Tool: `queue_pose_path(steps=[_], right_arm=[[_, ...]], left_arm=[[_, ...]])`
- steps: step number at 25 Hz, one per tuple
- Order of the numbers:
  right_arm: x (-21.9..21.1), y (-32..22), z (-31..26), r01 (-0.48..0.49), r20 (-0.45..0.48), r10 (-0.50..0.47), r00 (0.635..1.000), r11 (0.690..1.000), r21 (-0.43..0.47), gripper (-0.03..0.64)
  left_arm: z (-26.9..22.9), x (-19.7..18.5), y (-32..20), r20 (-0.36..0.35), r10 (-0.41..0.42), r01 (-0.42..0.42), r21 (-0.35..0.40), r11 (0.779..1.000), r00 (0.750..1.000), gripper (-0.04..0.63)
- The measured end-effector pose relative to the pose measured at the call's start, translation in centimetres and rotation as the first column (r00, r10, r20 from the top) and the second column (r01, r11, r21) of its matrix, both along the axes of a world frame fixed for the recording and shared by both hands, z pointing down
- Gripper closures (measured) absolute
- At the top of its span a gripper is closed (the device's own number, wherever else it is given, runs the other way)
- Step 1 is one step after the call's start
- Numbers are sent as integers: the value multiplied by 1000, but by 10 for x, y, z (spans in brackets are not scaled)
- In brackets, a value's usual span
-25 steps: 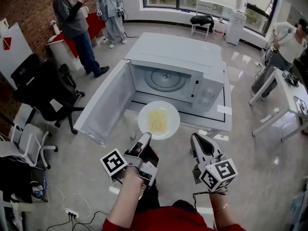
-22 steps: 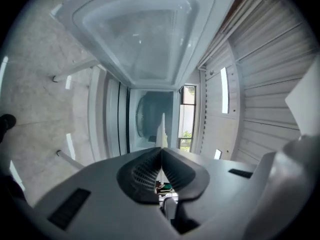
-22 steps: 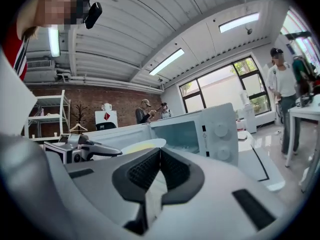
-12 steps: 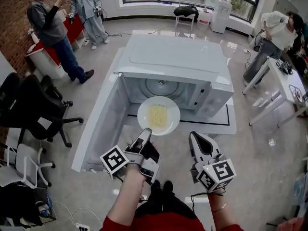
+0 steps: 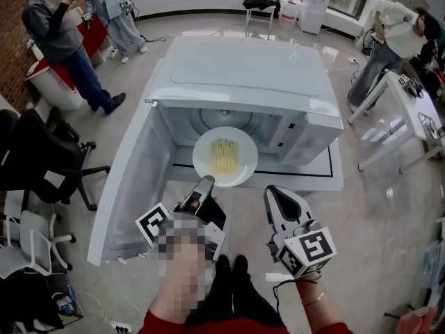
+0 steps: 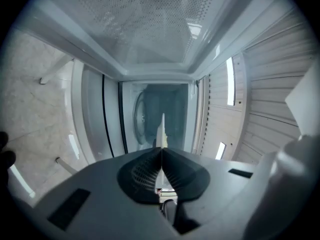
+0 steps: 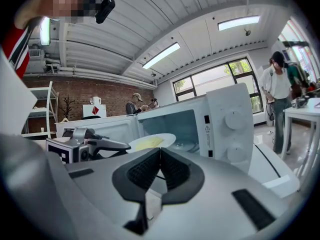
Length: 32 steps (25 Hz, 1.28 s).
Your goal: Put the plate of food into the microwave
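Your left gripper [image 5: 206, 181] is clamped on the near rim of the plate [image 5: 206, 160], with yellow noodles [image 5: 224, 156] on it. The plate is held level right at the mouth of the microwave [image 5: 243, 75], whose door [image 5: 132, 179] is swung open to the left. Your right gripper [image 5: 272, 192] has its jaws together on nothing, near the plate, not touching it.

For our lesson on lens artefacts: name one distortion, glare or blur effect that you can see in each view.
Head view: the wide lens splays and bows the microwave's straight edges. Left gripper view: a black vignette rings the frame, and the oven interior looks dim and bluish. Right gripper view: the ceiling lights bow into arcs.
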State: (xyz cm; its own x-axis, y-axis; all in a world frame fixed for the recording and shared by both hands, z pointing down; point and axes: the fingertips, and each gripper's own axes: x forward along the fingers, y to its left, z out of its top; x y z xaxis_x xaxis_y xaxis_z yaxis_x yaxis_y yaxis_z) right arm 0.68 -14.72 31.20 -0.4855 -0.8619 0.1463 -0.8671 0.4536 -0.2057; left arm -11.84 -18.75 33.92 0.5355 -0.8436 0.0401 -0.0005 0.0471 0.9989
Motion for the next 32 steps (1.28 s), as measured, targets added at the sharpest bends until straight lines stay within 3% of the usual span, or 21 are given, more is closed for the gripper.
queue_pose_path(steps=[2, 19, 23, 32], right_arm=[[-1, -2, 10, -5, -3, 4, 1000, 999, -41, 601], [-7, -32, 72, -5, 19, 4, 1000, 1000, 24, 601], [-14, -27, 76, 13, 8, -14, 1000, 997, 70, 601], [-12, -28, 82, 16, 9, -17, 1000, 998, 64, 601]], left_arm=[[3, 2, -8, 4, 3, -3, 9, 1000, 1000, 580], [43, 12, -55, 22, 16, -17, 79, 997, 1000, 580], [46, 7, -61, 50, -7, 2, 94, 996, 999, 580], [43, 8, -109, 103, -62, 50, 110, 993, 993, 580]])
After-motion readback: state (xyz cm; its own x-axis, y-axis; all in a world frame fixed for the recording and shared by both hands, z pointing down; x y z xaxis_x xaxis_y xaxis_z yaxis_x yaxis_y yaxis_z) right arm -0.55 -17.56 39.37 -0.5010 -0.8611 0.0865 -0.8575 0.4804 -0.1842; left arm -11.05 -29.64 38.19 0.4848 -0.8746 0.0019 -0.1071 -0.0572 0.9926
